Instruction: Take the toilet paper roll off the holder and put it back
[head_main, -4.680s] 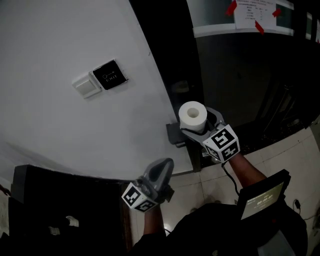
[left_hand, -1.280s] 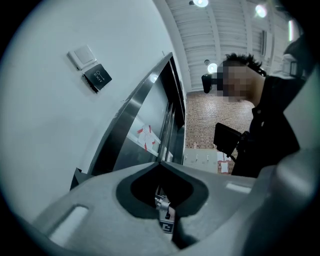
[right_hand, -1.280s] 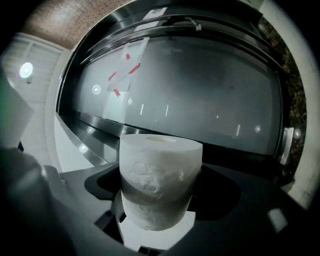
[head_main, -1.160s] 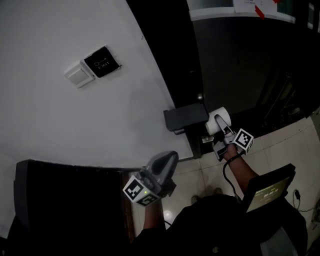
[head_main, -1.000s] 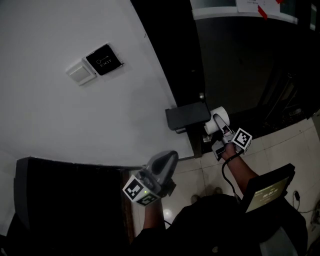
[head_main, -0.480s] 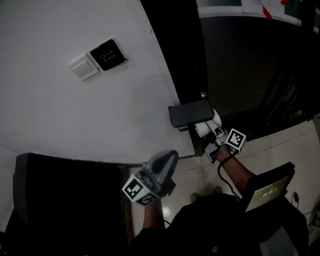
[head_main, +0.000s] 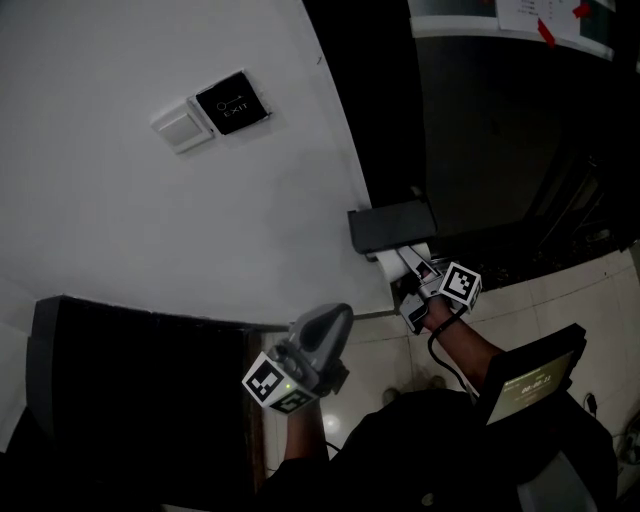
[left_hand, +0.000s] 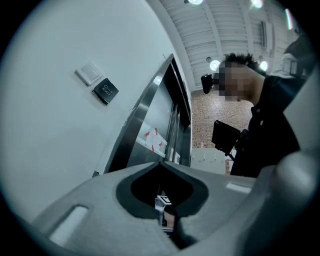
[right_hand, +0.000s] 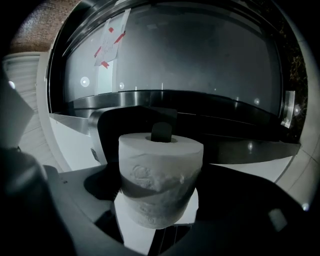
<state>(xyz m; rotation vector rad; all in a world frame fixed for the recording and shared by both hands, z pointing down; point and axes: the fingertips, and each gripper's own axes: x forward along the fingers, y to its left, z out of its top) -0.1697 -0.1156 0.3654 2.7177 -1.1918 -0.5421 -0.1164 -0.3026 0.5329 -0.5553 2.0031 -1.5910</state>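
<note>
Now the right gripper (head_main: 410, 268), clamped on the roll (right_hand: 160, 175), has brought it back under the holder (head_main: 392, 226). The holder's spindle (right_hand: 161, 131) already pokes through the core, so re-hanging looks nearly done. The left gripper (head_main: 320, 335) waits below the holder, closed and empty.

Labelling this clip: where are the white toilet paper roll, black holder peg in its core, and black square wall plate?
white toilet paper roll (right_hand: 160, 167): right gripper view, side wrap.
black holder peg (right_hand: 161, 132): right gripper view, exposed tip.
black square wall plate (head_main: 232, 100): head view, centre.
</note>
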